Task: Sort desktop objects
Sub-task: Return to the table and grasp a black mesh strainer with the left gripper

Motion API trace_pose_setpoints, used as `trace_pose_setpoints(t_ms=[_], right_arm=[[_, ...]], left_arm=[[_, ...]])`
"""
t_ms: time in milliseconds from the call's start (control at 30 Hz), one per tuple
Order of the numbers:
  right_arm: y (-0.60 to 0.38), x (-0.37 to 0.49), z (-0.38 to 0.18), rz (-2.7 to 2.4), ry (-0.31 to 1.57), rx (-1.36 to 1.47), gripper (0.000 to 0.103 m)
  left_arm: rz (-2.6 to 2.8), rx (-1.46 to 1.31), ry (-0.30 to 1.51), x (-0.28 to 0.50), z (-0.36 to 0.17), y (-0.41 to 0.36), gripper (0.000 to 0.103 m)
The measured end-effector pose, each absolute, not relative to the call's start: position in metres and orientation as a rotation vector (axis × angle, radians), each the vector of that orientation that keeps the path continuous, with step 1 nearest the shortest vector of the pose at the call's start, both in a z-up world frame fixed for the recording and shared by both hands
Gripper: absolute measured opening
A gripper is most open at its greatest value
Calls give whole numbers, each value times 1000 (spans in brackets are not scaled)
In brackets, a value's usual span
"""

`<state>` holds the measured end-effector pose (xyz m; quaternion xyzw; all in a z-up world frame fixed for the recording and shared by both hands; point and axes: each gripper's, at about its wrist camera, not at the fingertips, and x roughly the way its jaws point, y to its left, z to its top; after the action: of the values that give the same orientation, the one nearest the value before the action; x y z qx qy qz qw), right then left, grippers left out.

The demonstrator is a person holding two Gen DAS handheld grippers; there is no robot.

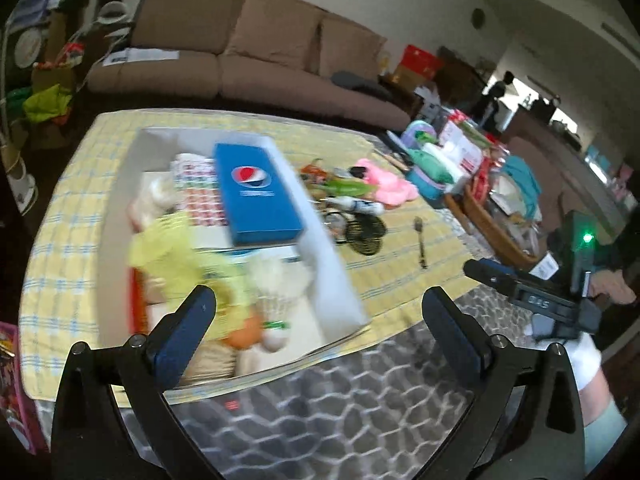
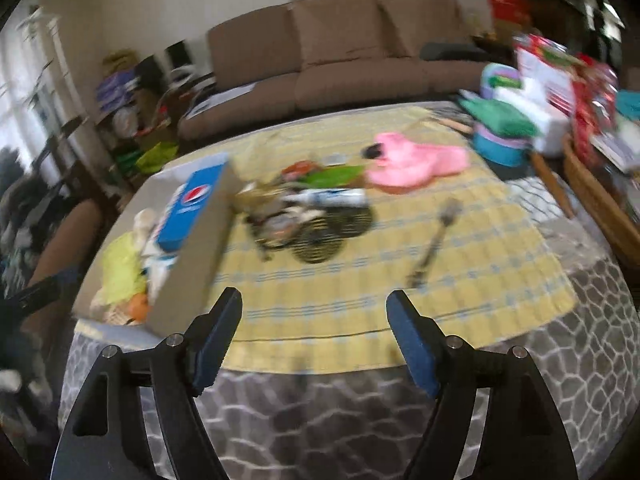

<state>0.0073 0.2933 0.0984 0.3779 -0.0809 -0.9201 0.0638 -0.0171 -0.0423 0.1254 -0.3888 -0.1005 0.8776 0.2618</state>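
A white cardboard box sits on the yellow checked cloth, holding a blue Pepsi box, yellow fabric and other items. Right of it lies a pile: a black-and-yellow disc, a white tube, green and pink soft items. A spoon lies apart. My left gripper is open over the box's near end, empty. My right gripper is open above the cloth's front edge, empty.
A brown sofa stands behind the table. A wicker basket and stacked boxes and towels crowd the right side. Grey patterned cover shows at the table front. A gloved hand holds the other gripper at right.
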Motion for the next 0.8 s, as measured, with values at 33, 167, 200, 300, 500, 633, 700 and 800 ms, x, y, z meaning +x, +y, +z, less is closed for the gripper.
trace_pose_setpoints(t_ms=[33, 167, 200, 300, 500, 633, 700, 800], right_arm=[[302, 7, 97, -2799, -243, 1143, 77], [331, -1, 89, -2845, -280, 1154, 77], [338, -3, 87, -2846, -303, 1154, 77], [351, -12, 82, -2848, -347, 1148, 77], [370, -27, 72, -2837, -384, 1174, 65], [378, -30, 67, -2826, -403, 1176, 60], [379, -33, 63, -2808, -410, 1192, 56], [378, -40, 57, -2779, -397, 1219, 47]], left_arm=[[2362, -1054, -260, -19, 127, -28, 103], [2355, -1080, -132, -26, 129, 26, 103], [2353, -1088, -105, -29, 128, 38, 103], [2347, -1126, -40, -40, 123, 80, 103], [2394, -1200, -51, -77, 98, 144, 84], [2463, -1233, -62, -104, 70, 166, 73], [2491, -1247, -92, -114, 57, 166, 61], [2504, -1272, -137, -128, 38, 162, 48]])
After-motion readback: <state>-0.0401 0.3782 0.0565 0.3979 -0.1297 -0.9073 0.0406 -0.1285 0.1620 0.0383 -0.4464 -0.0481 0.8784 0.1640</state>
